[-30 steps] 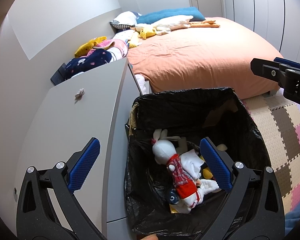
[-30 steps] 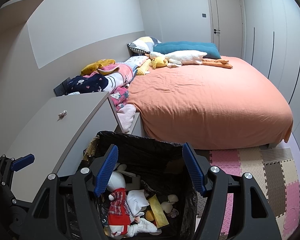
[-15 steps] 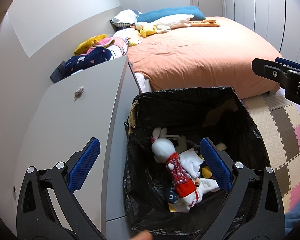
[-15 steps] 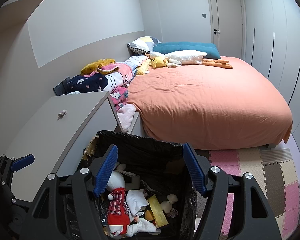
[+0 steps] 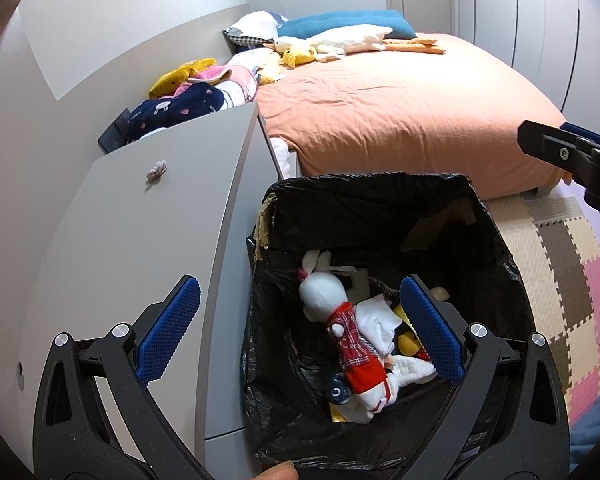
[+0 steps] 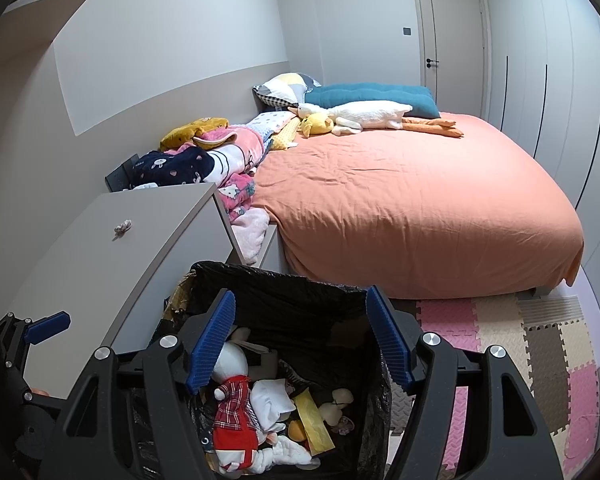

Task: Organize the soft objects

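Observation:
A box lined with a black bag [image 5: 380,208] [image 6: 284,284] stands beside a grey cabinet and holds several soft toys. On top lies a white rabbit doll in a red plaid outfit [image 5: 340,320] [image 6: 234,396]. My left gripper [image 5: 300,316] hovers open over the box's left edge with nothing between its blue pads. My right gripper [image 6: 300,336] hangs open above the box, also holding nothing. More soft things lie on the bed: a long white goose plush [image 6: 364,116], a yellow duck plush [image 6: 318,123] and a heap of clothes [image 6: 204,156].
The grey cabinet top [image 5: 140,232] on the left carries a small crumpled scrap [image 5: 157,169]. An orange bed [image 6: 412,200] fills the middle, with pillows at its head. A foam puzzle mat [image 6: 540,352] covers the floor on the right. A fingertip [image 5: 278,472] shows at the bottom edge.

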Demonstrator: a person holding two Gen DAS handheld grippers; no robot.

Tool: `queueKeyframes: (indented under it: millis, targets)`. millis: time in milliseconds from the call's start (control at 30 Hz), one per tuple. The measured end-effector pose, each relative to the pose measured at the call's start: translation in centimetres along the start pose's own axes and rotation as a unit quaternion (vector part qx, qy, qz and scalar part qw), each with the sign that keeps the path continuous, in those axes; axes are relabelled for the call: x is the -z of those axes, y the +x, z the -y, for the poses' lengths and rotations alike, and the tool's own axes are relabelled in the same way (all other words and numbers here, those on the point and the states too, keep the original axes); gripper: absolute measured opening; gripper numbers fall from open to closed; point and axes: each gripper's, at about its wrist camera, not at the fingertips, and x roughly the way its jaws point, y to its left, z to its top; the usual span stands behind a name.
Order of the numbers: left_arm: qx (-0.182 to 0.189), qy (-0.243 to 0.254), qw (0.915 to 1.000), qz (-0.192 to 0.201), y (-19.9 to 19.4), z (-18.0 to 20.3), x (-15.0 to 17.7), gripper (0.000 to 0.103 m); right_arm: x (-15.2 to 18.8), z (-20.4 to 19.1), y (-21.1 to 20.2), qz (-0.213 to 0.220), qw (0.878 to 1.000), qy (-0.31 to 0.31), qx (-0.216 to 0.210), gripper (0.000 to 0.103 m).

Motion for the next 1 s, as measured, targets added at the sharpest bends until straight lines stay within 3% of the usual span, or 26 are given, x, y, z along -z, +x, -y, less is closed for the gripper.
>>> queueKeyframes:
  millis: [1000]
  targets:
    - [-0.008,-0.001,0.9999,-0.008,0.24,-0.43,0.13,0.097,-0.01,-0.13,-0.02,-0.001,1.000,-0.001,0.001,0.069]
